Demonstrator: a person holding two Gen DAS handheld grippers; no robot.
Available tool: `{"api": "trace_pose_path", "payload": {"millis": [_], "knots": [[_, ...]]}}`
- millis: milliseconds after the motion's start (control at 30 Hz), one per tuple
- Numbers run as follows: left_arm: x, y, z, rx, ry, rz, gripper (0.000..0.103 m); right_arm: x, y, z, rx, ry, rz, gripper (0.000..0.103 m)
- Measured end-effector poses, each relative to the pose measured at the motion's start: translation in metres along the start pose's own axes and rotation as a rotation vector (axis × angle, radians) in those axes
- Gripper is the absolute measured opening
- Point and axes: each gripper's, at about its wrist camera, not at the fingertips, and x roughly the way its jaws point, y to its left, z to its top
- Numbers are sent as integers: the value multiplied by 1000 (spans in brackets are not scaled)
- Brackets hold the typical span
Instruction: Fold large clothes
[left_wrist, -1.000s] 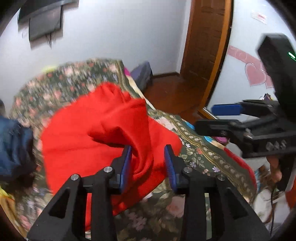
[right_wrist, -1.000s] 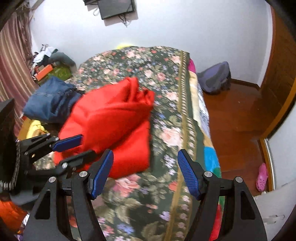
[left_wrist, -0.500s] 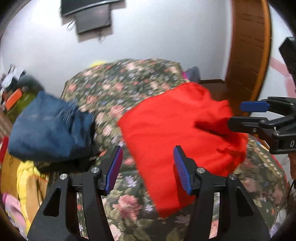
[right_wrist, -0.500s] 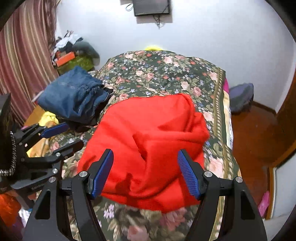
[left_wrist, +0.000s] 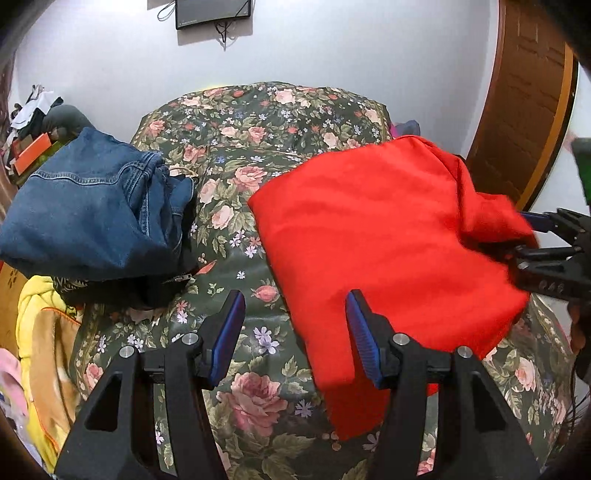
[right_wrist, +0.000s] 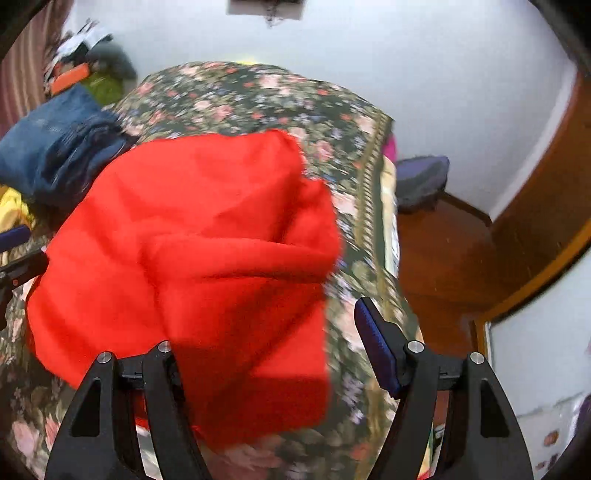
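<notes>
Both the left gripper and right gripper gape empty at frame bottom, the red garment lying centre-frame on the floral bedspread, seemingly ready for regrasping

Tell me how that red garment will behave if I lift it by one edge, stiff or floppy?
Probably floppy: the red garment lies in soft rumpled folds on the floral bedspread, so a lifted edge would likely drape and sag. It looks fairly thick, so perhaps moderately weighty. One part already hangs over the bed's near edge and may slide when pulled.
</notes>
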Motion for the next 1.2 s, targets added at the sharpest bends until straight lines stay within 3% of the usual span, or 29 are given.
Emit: {"api": "trace_pose_path", "payload": {"millis": [200,433,567,700,900,1033,1200], "knots": [[-3,-5,-10,4,17,-14,57,-3,-38,-31,171,30,139,69],[-8,-10,-23,22,22,-4,57,-10,-55,-50,298,30,181,69],[-10,-9,-23,21,35,-14,57,-11,-60,-56,302,56,207,69],[-11,-3,-13,22,67,-27,57,-30,-51,-41,228,12,241,69],[-13,14,10,-35,32,0,57,-40,-45,-3,224,-43,342,71],[-6,22,19,-79,49,-36,58,-16,-42,21,256,5,438,71],[23,31,22,-168,132,-166,58,31,-44,22,269,150,466,71]]}}
